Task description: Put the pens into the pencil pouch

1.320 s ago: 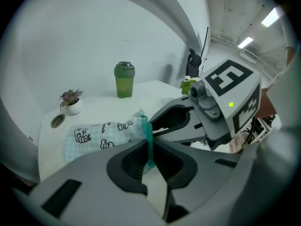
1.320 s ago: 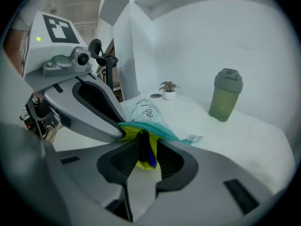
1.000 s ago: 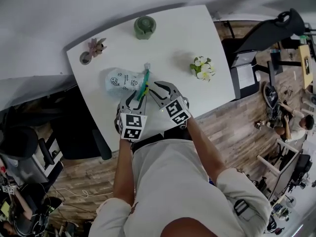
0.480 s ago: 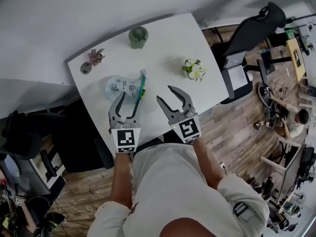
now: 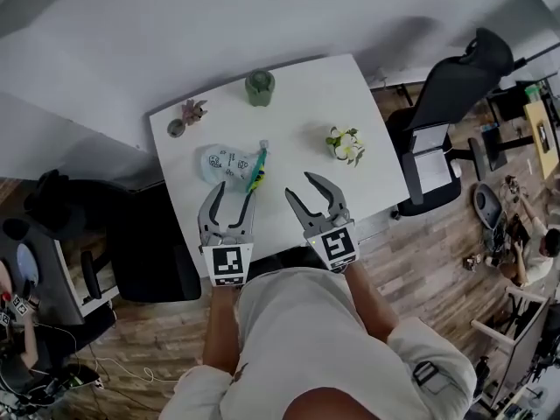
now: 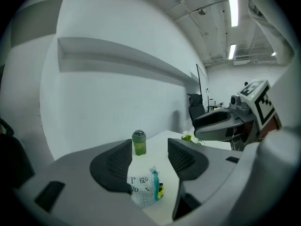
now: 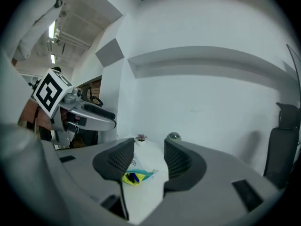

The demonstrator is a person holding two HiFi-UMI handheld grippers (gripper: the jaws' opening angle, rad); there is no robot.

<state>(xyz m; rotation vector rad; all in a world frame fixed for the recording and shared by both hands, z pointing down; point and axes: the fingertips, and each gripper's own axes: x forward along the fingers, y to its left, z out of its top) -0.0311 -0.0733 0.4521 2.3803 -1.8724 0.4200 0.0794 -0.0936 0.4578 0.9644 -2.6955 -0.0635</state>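
Note:
A clear printed pencil pouch (image 5: 226, 162) lies on the white table (image 5: 306, 103), with coloured pens (image 5: 256, 178) poking out of its teal mouth. My left gripper (image 5: 232, 199) hovers above the table just on the near side of the pouch; its jaws are opening, with nothing between them. My right gripper (image 5: 304, 191) hangs open and empty to the right of the pens. In the left gripper view the pouch (image 6: 140, 188) and pens (image 6: 160, 191) lie below the left gripper (image 6: 150, 158). In the right gripper view the pens (image 7: 132, 177) show below the right gripper (image 7: 147, 157).
A green jar (image 5: 260, 87) stands at the table's far edge, a small potted plant (image 5: 191, 112) at its far left corner, and white flowers (image 5: 346, 144) on the right. A black office chair (image 5: 455, 86) stands right of the table, dark furniture (image 5: 149, 252) left.
Both grippers have lifted off the pouch's mouth and drawn back toward me, their jaws spreading wider. The pouch with the pens stays on the table.

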